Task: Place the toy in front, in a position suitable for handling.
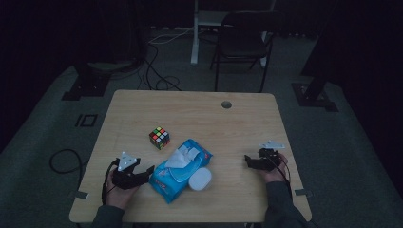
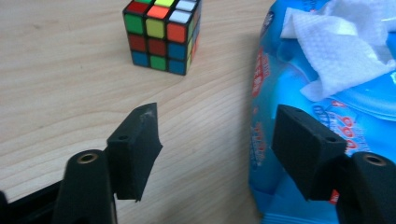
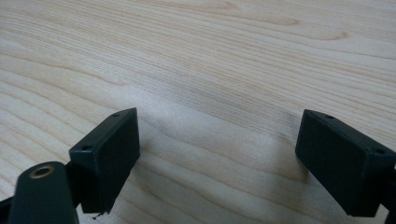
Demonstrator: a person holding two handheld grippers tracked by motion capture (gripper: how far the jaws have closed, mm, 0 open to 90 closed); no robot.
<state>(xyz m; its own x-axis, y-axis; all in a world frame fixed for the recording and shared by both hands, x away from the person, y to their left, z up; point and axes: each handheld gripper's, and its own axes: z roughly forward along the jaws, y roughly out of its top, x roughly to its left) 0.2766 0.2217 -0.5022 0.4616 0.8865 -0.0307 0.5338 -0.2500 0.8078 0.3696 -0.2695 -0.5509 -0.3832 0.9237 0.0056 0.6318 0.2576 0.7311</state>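
Left gripper [image 2: 217, 140] fingers spread beside wipes pack [image 2: 327, 70]; right gripper [image 3: 217, 163] spread.

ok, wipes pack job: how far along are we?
Done: the white lid is flipped open and a wipe sticks out of the blue wipes pack. In hand: the left gripper is open at the pack's edge, gripping nothing. Left: pulling the wipe; the right gripper is open over bare table.
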